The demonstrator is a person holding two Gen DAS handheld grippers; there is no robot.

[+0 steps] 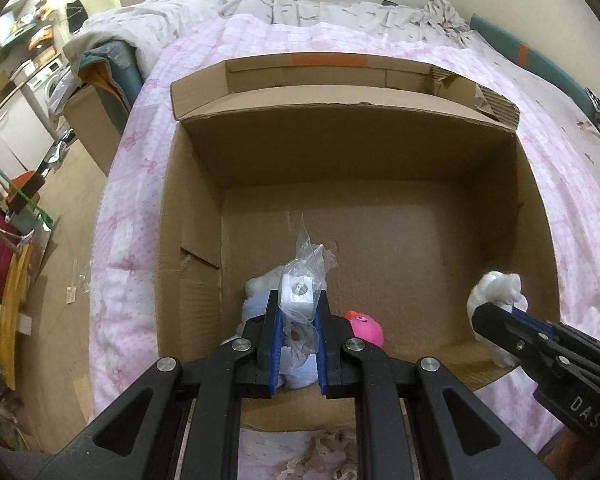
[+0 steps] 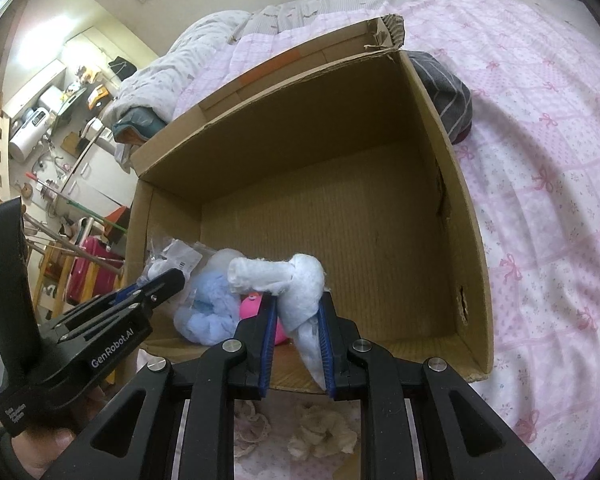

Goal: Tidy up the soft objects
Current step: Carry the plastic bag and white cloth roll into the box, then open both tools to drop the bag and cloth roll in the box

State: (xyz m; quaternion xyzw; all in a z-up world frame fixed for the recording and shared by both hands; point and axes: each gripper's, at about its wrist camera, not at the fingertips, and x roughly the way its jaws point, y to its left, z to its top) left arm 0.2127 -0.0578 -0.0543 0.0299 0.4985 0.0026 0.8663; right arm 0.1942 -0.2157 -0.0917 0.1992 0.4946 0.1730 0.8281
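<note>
Left gripper [image 1: 298, 316] clenched on a clear plastic bag holding a white item [image 1: 299, 294], above the cardboard box's [image 1: 380, 152] near-left corner. Below lie a blue plush [image 2: 208, 304] and pink toy [image 1: 365, 328]. Right gripper [image 2: 298, 320] grasps a white cloth [image 2: 300, 280] at the box's near edge; box sits on the bed [image 1: 572, 200].

Open cardboard box [image 1: 188, 184] on the bed; inside, at near left corner: fluffy light-blue toy [image 2: 210, 308], pink toy [image 1: 366, 328]. Bagged white item [image 1: 298, 294] and white cloth [image 2: 304, 280] held above.
</note>
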